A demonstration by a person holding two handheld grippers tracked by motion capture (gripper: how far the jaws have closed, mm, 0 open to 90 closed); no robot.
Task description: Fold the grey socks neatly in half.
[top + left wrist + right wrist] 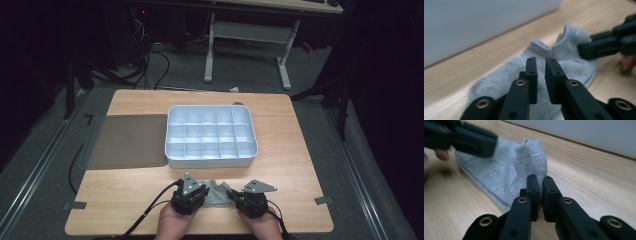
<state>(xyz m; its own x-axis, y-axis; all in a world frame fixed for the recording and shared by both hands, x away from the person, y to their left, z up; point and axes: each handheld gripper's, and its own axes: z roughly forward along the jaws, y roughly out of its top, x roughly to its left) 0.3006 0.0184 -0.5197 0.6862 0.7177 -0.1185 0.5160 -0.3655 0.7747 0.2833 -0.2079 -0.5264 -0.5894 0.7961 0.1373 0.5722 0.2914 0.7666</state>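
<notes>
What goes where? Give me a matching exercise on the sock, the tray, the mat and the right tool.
1 grey sock
2 white tray
3 dark mat
4 right tool

A left of the tray
B middle of the table, compartments empty
C shut on the sock's edge
D lying by the near edge

Pairs: 1-D, 2-B, 3-A, 4-C

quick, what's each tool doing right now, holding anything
Left tool: jaws slightly apart above the grey sock, nothing pinched between them.
Right tool: closed on a fold of the sock's edge.
</notes>
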